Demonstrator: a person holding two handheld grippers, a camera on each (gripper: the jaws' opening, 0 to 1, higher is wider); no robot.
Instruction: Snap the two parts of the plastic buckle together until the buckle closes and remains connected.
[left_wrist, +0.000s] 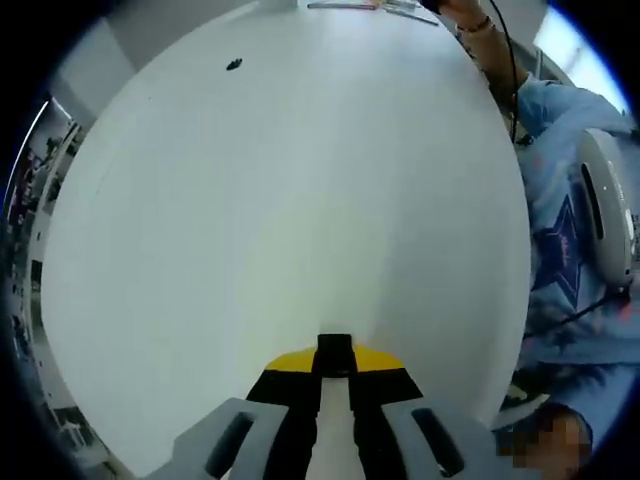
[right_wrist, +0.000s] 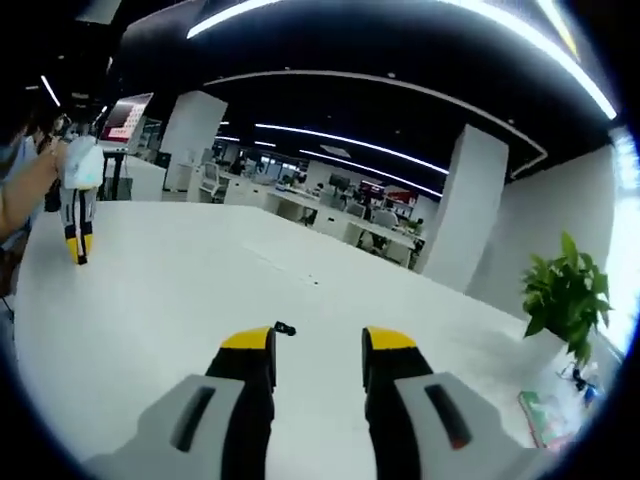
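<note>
— What are your tools doing?
— My left tool (left_wrist: 334, 372) is closed, empty; my right tool (right_wrist: 318, 352) gapes.
— The buckle?
— A small dark piece (right_wrist: 285, 328) lies on the tabletop (right_wrist: 180, 290) just beyond my right tool. Probably light, stiff, slippery; I'd pinch its flat sides.

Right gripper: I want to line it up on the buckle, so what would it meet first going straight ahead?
Likely the small black piece on the white table, just beyond the open right gripper and slightly left of centre. Depth is unclear.
</note>
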